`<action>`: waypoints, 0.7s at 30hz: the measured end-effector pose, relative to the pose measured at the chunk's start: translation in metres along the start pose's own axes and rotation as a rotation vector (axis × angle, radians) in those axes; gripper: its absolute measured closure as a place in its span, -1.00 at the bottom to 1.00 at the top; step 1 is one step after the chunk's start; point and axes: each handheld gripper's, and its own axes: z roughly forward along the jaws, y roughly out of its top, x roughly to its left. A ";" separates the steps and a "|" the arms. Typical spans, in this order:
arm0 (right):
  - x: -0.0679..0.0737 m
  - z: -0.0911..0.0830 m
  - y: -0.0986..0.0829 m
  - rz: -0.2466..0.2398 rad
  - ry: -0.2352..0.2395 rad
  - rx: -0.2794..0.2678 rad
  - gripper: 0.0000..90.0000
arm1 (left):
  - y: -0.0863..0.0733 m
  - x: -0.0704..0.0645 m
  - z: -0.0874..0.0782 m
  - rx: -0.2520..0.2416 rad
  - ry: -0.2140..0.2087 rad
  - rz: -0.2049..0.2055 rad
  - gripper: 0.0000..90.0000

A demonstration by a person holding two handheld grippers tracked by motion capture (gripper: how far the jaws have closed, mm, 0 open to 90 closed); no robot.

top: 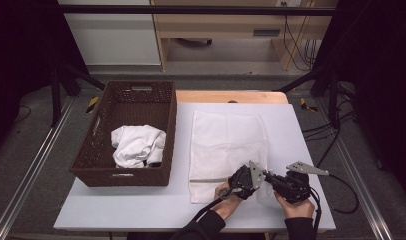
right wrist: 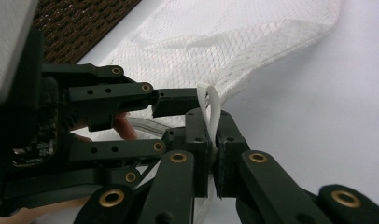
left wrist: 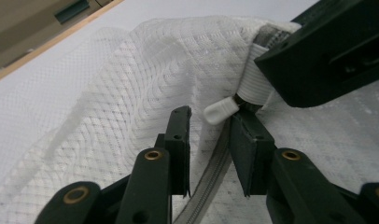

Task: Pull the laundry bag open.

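A white mesh laundry bag lies flat on the table, with a grey zipper running along its near edge. Both grippers meet at the bag's near right corner. My right gripper is shut on the white elastic loop at the end of the zipper and lifts that corner of the bag a little. My left gripper is open. Its jaws straddle the zipper, and the white zipper pull sits just ahead of the tips. In the high view, the left gripper faces the right gripper.
A brown wicker basket stands at the table's left with crumpled white cloth inside. The white table has bare room in front of the basket and to the right of the bag. Cables trail off the right edge.
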 end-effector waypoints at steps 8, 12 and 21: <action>-0.001 -0.002 0.000 0.003 0.002 -0.008 0.92 | 0.002 0.003 -0.007 -0.040 -0.004 0.002 0.16; 0.000 -0.002 0.001 -0.004 0.003 -0.010 0.92 | 0.003 0.004 -0.005 -0.036 -0.004 0.002 0.23; -0.001 -0.001 0.000 0.002 0.002 -0.004 0.92 | 0.001 0.000 -0.002 -0.010 -0.033 0.029 0.67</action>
